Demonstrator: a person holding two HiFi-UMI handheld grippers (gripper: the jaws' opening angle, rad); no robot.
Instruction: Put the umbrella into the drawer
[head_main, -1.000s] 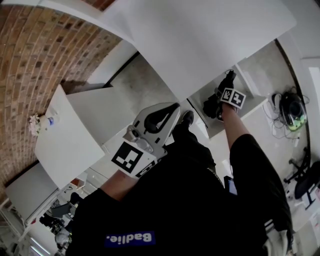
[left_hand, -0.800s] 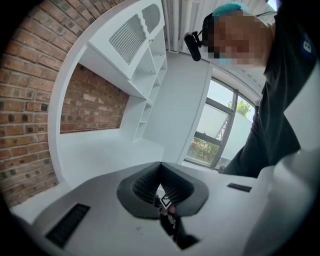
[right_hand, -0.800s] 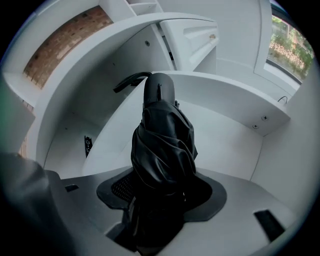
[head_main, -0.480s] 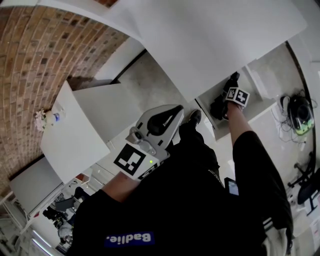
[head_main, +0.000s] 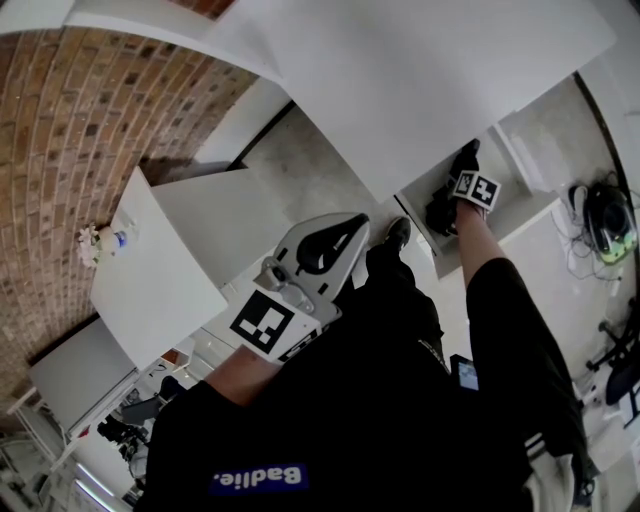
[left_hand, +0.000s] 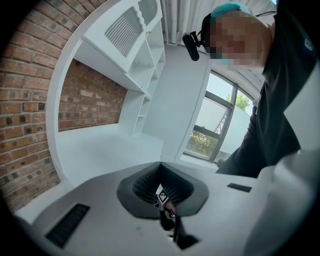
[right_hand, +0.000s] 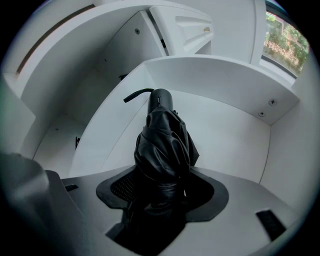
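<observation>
– Umbrella (right_hand: 165, 145), black and folded, sits right between the fingers (right_hand: 121, 186) of your right gripper (right_hand: 162, 175), and they're clamped tight on its bundled cloth!
– Yes, you've got it by 1 end. The other end, with its strap (right_hand: 137, 93), sticks out past the fingertips into the white drawer (right_hand: 235, 135).
– From your head camera, that right gripper (head_main: 455, 197) hangs over the open drawer (head_main: 525, 212), just under the edge of the white desktop (head_main: 420, 80).
– Whether the umbrella's far end touches the drawer floor, I can't tell.
– And your left gripper (head_main: 350, 225)?
– Close in front of your body, well apart from the drawer. Its 2 fingers are pressed together at the tips, gripping nothing.
</observation>
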